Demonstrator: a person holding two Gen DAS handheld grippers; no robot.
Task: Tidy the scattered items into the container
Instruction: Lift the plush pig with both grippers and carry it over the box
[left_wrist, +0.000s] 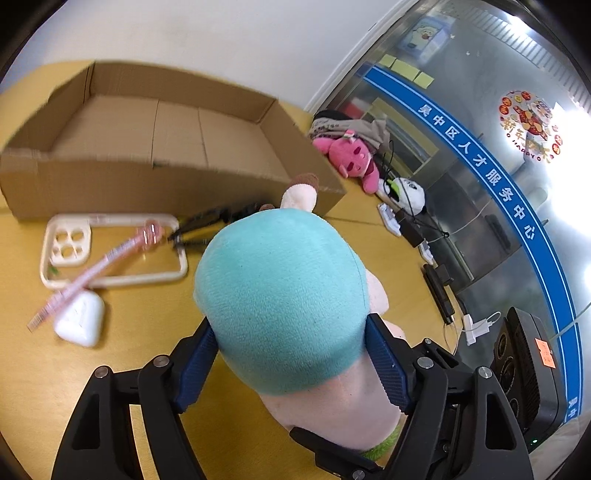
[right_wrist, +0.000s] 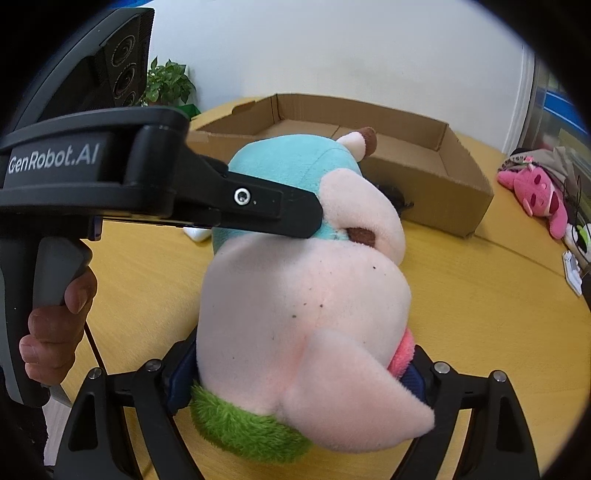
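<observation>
A plush toy (left_wrist: 284, 295) with a teal head and pale pink body hangs above the yellow table, held from both sides. My left gripper (left_wrist: 291, 328) is shut on its teal head, the blue pads (left_wrist: 199, 354) pressing into the fabric. My right gripper (right_wrist: 299, 369) is shut on the pink body (right_wrist: 295, 295) near the green and pink cuffs, its pads mostly hidden. The open cardboard box (left_wrist: 177, 184) stands just beyond the toy. On the table before the box lie a cream phone case (left_wrist: 122, 282), a pink pen (left_wrist: 99, 266), a white earbud case (left_wrist: 79, 321) and a black item (left_wrist: 210, 221).
A pink plush (left_wrist: 351, 155) and a white panda plush (left_wrist: 410, 192) lie by the glass wall among cables and power strips (left_wrist: 389, 218). A potted plant (right_wrist: 166, 81) stands behind the table. A person's hand (right_wrist: 55, 325) grips the left gripper's handle.
</observation>
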